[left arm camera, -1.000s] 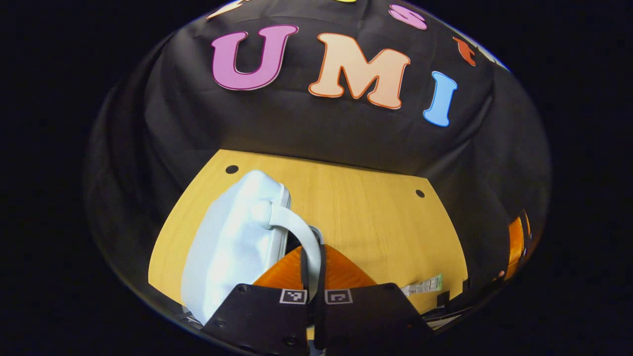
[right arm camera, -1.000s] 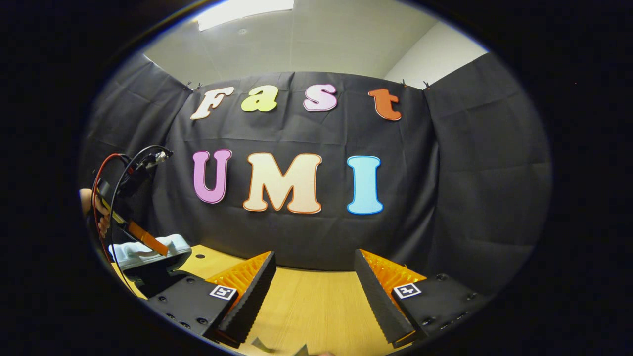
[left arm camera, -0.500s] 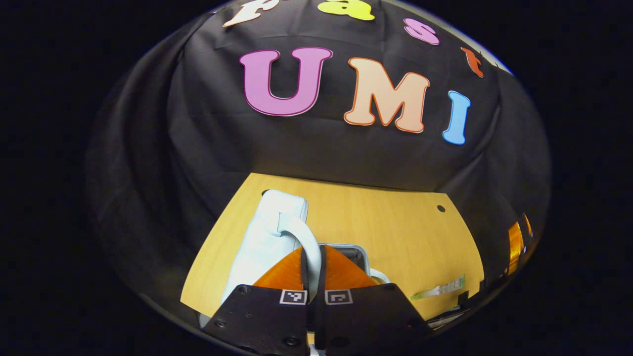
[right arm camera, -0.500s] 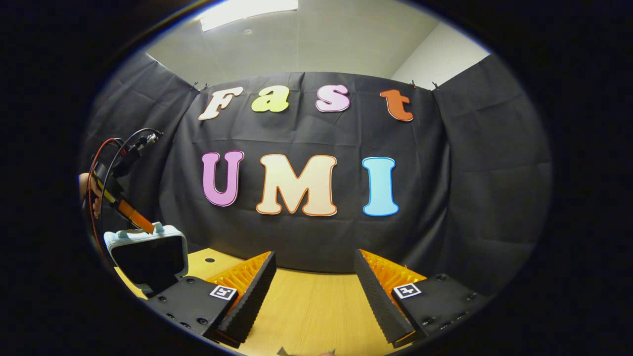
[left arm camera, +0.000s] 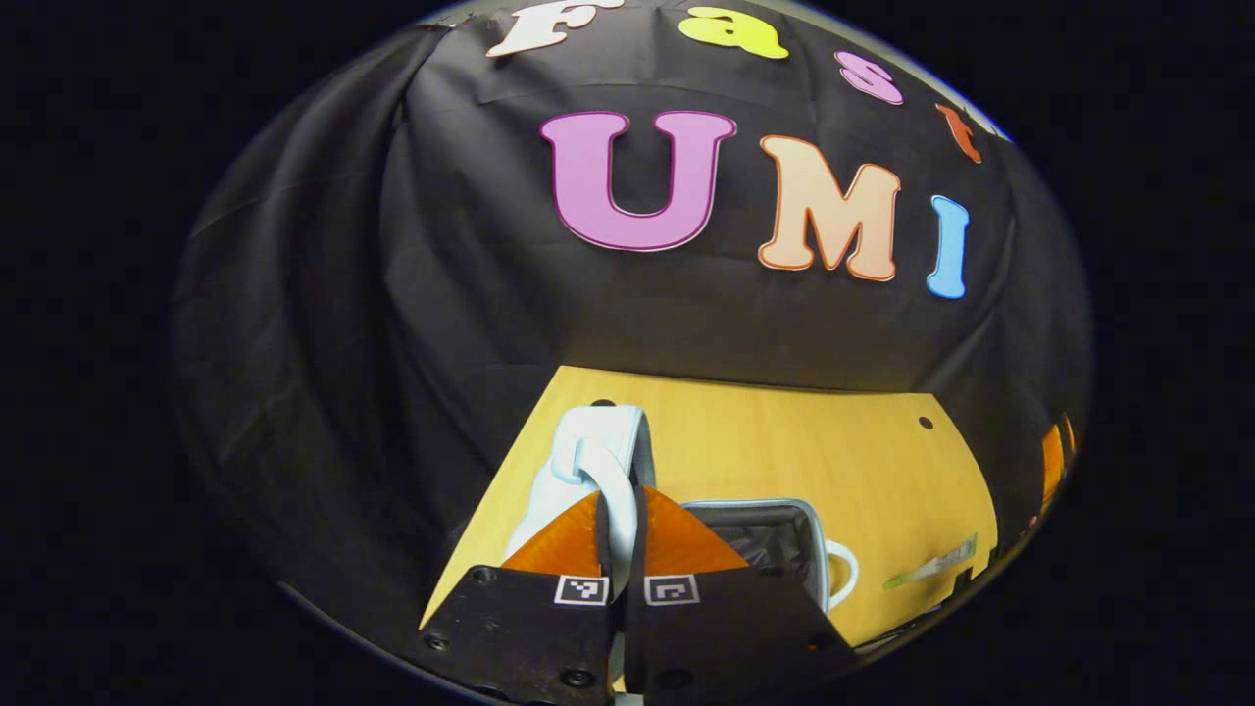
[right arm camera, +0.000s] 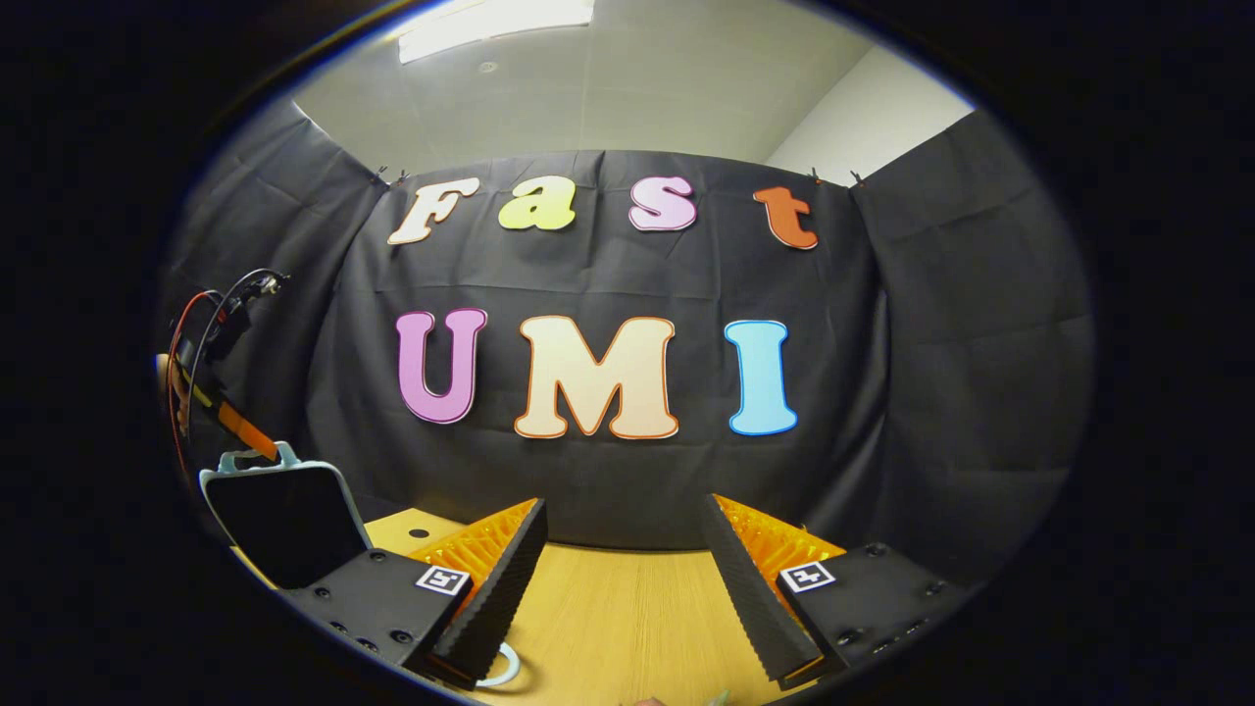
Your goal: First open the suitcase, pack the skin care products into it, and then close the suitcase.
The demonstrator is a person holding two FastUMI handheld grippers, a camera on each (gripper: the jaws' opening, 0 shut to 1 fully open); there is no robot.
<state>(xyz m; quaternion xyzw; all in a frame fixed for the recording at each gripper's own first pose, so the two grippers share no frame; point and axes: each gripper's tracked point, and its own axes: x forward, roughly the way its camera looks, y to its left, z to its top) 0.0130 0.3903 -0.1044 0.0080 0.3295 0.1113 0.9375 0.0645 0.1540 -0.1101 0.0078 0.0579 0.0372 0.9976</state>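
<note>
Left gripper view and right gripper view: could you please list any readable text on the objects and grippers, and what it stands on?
No words can be read here.
Slim green-and-white packet on the light wooden table: print too small and blurred to read.
Square black-and-white markers on the left gripper and the right gripper: coded patterns, no letters.
Pale hard-shell suitcase: no text visible.
</note>
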